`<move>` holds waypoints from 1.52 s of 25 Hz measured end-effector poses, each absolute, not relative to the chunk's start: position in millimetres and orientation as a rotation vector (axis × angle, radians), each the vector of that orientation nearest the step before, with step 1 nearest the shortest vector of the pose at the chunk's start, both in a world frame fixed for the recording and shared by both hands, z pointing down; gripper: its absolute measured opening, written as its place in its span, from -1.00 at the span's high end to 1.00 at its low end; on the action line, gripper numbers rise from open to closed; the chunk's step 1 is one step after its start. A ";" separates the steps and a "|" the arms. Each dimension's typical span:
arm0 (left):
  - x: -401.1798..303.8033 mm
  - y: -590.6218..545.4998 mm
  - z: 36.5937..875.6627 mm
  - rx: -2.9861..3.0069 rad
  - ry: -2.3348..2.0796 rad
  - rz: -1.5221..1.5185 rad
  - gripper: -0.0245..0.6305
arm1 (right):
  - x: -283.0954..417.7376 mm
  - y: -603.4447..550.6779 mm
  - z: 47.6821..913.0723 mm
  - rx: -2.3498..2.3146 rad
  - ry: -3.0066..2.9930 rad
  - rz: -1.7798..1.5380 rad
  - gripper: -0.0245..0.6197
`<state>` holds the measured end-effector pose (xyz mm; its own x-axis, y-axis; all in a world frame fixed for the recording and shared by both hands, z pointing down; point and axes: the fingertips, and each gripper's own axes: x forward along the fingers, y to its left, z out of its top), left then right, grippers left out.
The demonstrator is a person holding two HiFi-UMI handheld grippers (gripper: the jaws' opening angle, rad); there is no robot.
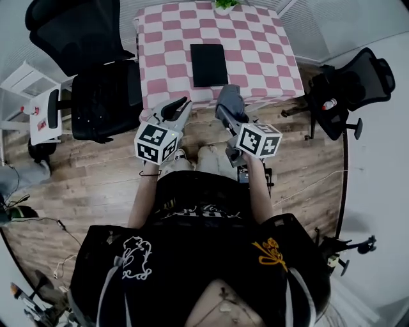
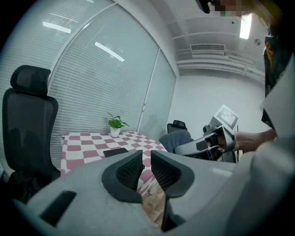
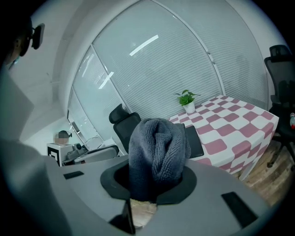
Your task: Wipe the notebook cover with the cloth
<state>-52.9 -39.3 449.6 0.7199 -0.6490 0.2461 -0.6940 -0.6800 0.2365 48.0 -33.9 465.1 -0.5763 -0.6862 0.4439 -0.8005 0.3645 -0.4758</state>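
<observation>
A black notebook (image 1: 209, 64) lies shut on the pink-and-white checked table (image 1: 255, 57), at its near middle. It also shows as a thin dark slab (image 2: 115, 151) in the left gripper view and beside the cloth (image 3: 194, 142) in the right gripper view. My right gripper (image 1: 227, 110) is shut on a bunched grey cloth (image 1: 230, 99), held in the air just short of the table's near edge. The cloth (image 3: 156, 152) bulges out of the right gripper (image 3: 154, 179) and hides its pads. My left gripper (image 1: 181, 105) hovers left of it, its jaws (image 2: 146, 163) drawn together with only a slit and nothing in them.
A small potted plant (image 1: 225, 5) stands at the table's far edge. A black office chair (image 1: 102, 83) is close on the left of the table, another chair (image 1: 351, 83) on the right. A white rack (image 1: 35, 102) sits at far left. Wooden floor lies underfoot.
</observation>
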 end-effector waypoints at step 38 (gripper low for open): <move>-30.5 -254.2 478.7 2.435 -1.242 0.369 0.78 | -29.3 -327.0 623.5 0.774 -2.314 0.971 0.70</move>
